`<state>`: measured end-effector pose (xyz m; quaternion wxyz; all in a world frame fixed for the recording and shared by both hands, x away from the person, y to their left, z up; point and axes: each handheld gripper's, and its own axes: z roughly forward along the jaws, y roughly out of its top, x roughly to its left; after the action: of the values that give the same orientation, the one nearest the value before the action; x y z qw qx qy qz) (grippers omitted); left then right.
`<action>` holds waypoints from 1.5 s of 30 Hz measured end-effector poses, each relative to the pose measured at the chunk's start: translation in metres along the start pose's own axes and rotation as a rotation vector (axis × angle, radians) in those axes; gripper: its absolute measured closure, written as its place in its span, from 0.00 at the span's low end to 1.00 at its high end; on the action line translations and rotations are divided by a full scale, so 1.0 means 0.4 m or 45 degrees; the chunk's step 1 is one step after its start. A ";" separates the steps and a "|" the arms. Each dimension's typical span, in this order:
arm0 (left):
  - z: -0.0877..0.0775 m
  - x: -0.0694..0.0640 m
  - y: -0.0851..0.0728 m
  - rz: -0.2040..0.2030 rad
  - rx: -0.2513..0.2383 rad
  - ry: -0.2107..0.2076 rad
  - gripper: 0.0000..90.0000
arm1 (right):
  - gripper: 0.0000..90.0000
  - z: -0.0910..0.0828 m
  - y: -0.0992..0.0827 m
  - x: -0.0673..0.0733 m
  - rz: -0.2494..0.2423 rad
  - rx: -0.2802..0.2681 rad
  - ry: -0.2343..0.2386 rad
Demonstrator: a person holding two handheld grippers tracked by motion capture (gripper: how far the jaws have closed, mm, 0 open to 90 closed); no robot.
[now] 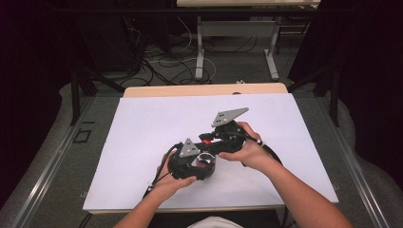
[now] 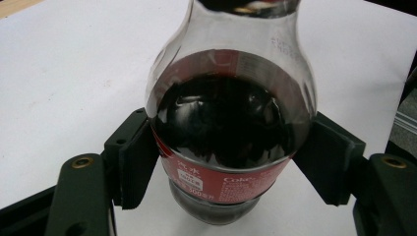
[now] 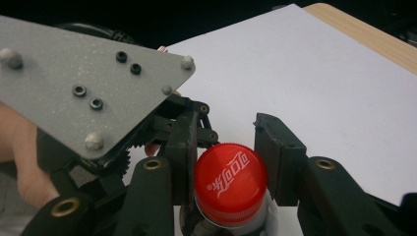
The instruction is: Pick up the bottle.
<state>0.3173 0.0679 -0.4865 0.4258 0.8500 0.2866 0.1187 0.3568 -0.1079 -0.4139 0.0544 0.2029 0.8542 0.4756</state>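
A small cola bottle (image 2: 228, 132) stands upright on the white sheet (image 1: 142, 133) that covers the table (image 1: 204, 89), near the sheet's middle and a little toward the near edge. Both grippers meet at it.

In the left gripper view the bottle's body sits squarely between the left gripper's (image 2: 228, 162) two black pads (image 2: 135, 162). The pads press on the red label (image 2: 221, 182) from either side, low on the bulging part, one on the left flank and one on the right. The jaws are drawn in until the bottle stops them, so they pinch the body firmly. Dark drink fills the bottle up to its shoulder; the clear neck rises out of the top of that view.

In the right gripper view the red cap (image 3: 230, 182) lies between the right gripper's (image 3: 226, 162) pads (image 3: 275, 157). The left pad touches the cap's side, and the right pad sits just beside or against the other side; the jaws are drawn in on the cap. Beyond the cap that view shows the left gripper's grey plate (image 3: 83, 83) and a hand (image 3: 19, 157) at the left.

In the high view the left gripper (image 1: 190, 164) holds the bottle from the near left, and the right gripper (image 1: 223, 135) comes to the cap (image 1: 206, 139) from the far right, each held in a hand.
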 end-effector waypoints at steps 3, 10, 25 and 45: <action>-0.003 0.001 0.002 0.006 0.000 -0.007 0.33 | 0.69 -0.002 0.005 -0.012 -0.036 0.008 0.066; -0.009 -0.002 0.005 0.017 0.002 -0.037 0.33 | 0.69 -0.003 0.019 -0.039 -0.182 0.043 0.238; -0.011 -0.016 0.010 0.092 -0.001 -0.094 0.33 | 0.69 -0.011 0.040 -0.074 -0.467 0.122 0.566; -0.014 0.005 0.011 0.009 0.007 -0.012 0.33 | 0.51 -0.056 0.071 -0.017 -0.200 0.180 0.091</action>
<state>0.3182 0.0709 -0.4796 0.4243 0.8527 0.2819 0.1154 0.3650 -0.1154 -0.3788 0.0467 0.1215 0.9003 0.4154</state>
